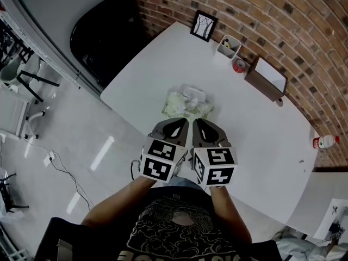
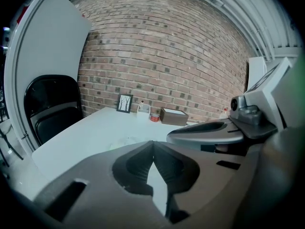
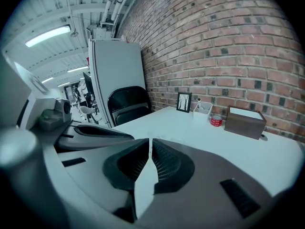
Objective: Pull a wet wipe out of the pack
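The wet wipe pack (image 1: 186, 104) lies on the white table (image 1: 261, 129), pale green with a white lid (image 1: 193, 93) on top. Both grippers hover side by side just short of it, near the table's front edge. My left gripper (image 1: 178, 123) is shut with nothing in it; in the left gripper view its jaws (image 2: 152, 145) meet at the tips. My right gripper (image 1: 202, 123) is likewise shut and empty, its ribbed pads (image 3: 164, 163) closed together. Neither touches the pack.
Along the brick wall stand a framed picture (image 1: 204, 25), a white pen holder (image 1: 228, 46), a red tape roll (image 1: 238, 65) and a brown box (image 1: 266, 79). A bottle (image 1: 325, 142) stands at the table's right end. A black chair (image 1: 106, 34) sits at the left end.
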